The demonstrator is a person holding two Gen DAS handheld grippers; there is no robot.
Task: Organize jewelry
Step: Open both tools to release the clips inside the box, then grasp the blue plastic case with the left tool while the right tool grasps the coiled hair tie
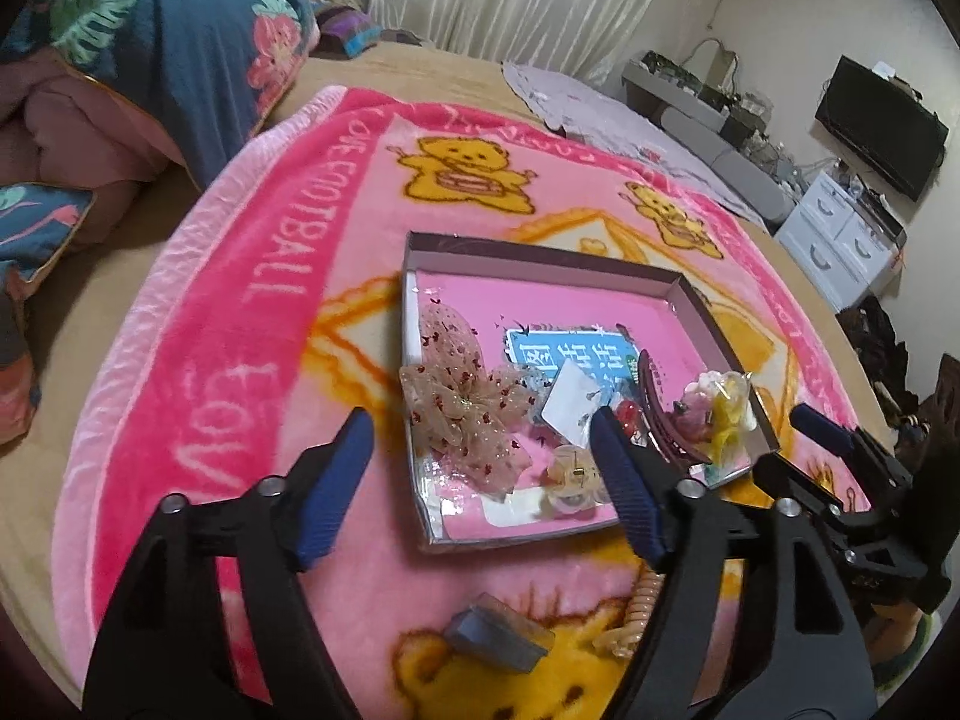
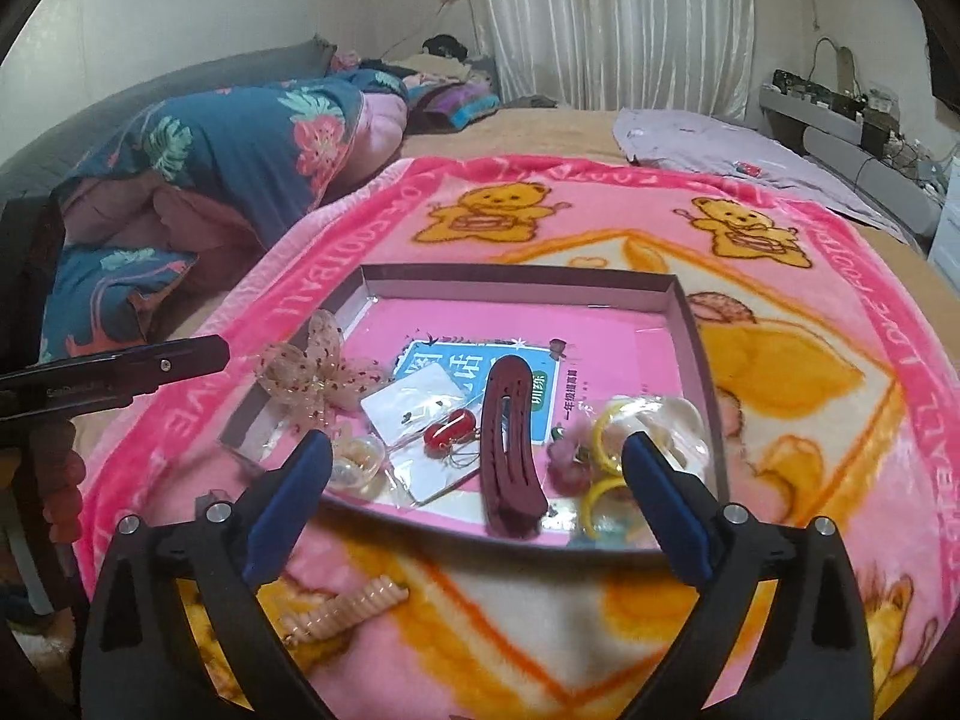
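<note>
A shallow box tray (image 1: 540, 252) (image 2: 516, 273) lies on a pink bear blanket. It holds a sheer spotted bow (image 1: 462, 402) (image 2: 312, 372), a white earring card (image 1: 576, 396) (image 2: 414, 414), red bead earrings (image 2: 447, 429), a dark red hair clip (image 1: 660, 414) (image 2: 510, 450), a small clear case (image 1: 570, 474) (image 2: 360, 459) and bagged yellow hair ties (image 1: 729, 414) (image 2: 606, 426). A peach spiral coil (image 1: 636, 612) (image 2: 342, 606) and a grey block (image 1: 498, 639) lie outside, near the front. My left gripper (image 1: 480, 420) hangs open over the bow end. My right gripper (image 2: 477, 438) hangs open over the clip, nothing between its fingers.
The pink blanket (image 2: 780, 360) covers a tan bed. A folded floral quilt (image 1: 150, 60) (image 2: 240, 138) lies at the far left and a lilac sheet (image 2: 720, 138) at the far right. White drawers (image 1: 840, 228) and a dark screen (image 1: 882, 120) stand beyond the bed's right edge.
</note>
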